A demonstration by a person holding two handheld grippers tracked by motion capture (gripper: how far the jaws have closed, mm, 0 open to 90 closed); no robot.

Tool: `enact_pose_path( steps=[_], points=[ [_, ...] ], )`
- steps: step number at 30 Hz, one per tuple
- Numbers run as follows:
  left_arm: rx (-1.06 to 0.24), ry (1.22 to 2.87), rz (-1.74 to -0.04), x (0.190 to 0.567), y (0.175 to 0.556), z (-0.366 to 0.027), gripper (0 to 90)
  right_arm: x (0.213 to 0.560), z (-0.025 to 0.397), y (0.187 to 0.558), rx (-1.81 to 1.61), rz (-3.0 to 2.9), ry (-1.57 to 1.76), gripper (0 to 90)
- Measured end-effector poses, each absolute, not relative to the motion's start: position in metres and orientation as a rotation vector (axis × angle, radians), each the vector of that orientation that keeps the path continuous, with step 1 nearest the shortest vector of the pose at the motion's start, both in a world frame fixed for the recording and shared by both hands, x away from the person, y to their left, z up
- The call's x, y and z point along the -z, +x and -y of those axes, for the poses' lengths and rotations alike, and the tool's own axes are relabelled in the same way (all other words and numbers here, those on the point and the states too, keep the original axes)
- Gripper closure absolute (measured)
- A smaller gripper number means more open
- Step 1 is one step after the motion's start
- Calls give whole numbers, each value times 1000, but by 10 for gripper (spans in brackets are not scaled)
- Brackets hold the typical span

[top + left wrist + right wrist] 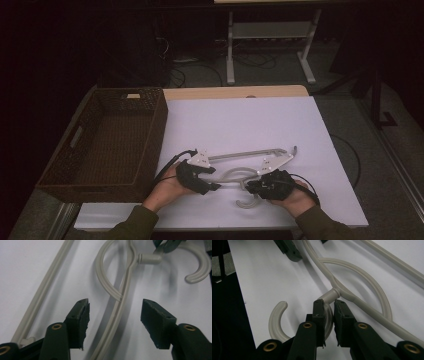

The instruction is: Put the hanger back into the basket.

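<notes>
High view: a counter (235, 91) carries a white sheet (250, 125), with a dark woven basket (107, 142) standing along its left side, just beside the work area and apart from both hands; a pale metal frame (230, 50) stands on the floor beyond the far edge. A pale plastic clothes hanger (240, 175) lies flat on the sheet near the front edge, its long bar running toward the far right and its hook (248, 201) curling toward the person. The left hand-held gripper (212, 181) sits at the hanger's left, the right hand-held gripper (248, 187) at the hook's neck; nothing lies between the hanger and the basket. Left gripper view: the left hand-held gripper (115, 312) is released, its jaws set wide apart on either side of the hanger's (125, 287) curved shoulder, which runs up between them without touching either pad; the hook (200, 267) lies at the upper right, where the tips of the other gripper meet its neck. Right gripper view: the right hand-held gripper (328, 312) is clenched on the hook (275, 320), both pads pressing the curved stem just below the round collar. The hanger (362, 275) is off-white, smooth and slender, with a ribbed loop arching from the collar and a thin straight bar beyond it; the hook's free end bends toward the sheet's (274, 277) dark edge.
</notes>
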State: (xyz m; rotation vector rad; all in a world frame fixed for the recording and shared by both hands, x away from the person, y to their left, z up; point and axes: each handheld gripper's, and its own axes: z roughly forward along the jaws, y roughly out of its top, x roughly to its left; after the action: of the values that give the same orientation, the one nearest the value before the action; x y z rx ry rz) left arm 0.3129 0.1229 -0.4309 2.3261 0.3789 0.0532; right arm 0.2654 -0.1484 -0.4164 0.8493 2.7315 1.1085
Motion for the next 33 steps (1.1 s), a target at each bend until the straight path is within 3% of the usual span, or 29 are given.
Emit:
enact_pose_path(
  steps=[13, 23, 33],
  points=[
    [-20, 2411, -316, 435, 318, -111, 634, 411, 149, 266, -1121, -2726, 851, 793],
    [-38, 2432, -286, 437, 321, -108, 730, 409, 150, 267, -1136, -2713, 834, 793],
    [-36, 2435, -239, 436, 320, -109, 766, 408, 151, 268, -1154, -2711, 836, 792]
  ],
)
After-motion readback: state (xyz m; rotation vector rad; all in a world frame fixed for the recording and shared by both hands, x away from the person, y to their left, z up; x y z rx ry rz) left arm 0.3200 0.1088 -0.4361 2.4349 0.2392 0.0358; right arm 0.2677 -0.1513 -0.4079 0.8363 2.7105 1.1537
